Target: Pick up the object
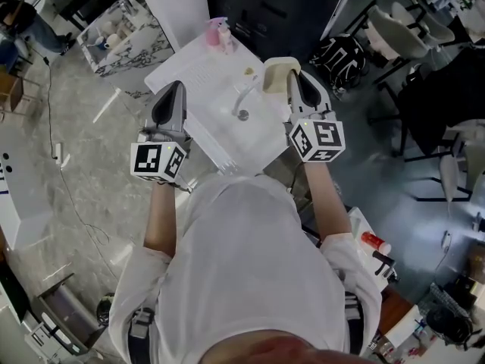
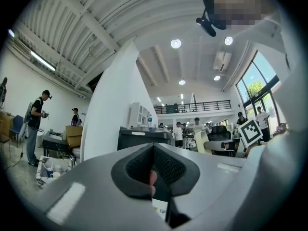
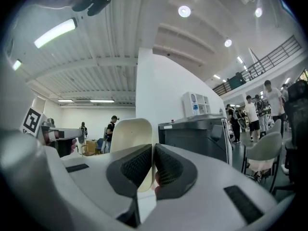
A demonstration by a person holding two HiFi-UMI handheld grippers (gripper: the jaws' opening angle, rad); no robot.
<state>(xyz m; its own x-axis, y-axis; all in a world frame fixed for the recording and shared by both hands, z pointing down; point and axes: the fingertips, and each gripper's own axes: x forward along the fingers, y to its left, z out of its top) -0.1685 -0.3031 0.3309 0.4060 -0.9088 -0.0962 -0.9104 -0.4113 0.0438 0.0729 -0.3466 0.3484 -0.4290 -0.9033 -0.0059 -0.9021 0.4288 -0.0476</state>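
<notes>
I stand over a white sink counter (image 1: 204, 89) with both grippers raised, pointing away from me at the room. My left gripper (image 1: 175, 86) hovers over the counter's left edge; in its own view the jaws (image 2: 154, 148) meet at the tips and hold nothing. My right gripper (image 1: 295, 75) hangs over the counter's right side, next to a cream curved object (image 1: 274, 72). In the right gripper view the jaws (image 3: 153, 148) are shut and empty, with the cream object (image 3: 129, 131) just behind them. A pink bottle (image 1: 220, 33) stands at the counter's far end.
A faucet (image 1: 243, 99) rises from the basin between the grippers. A marble-patterned box (image 1: 121, 36) sits on the floor to the far left, and chairs (image 1: 398, 32) stand at the right. A white pillar (image 2: 113, 109) and several people stand further back.
</notes>
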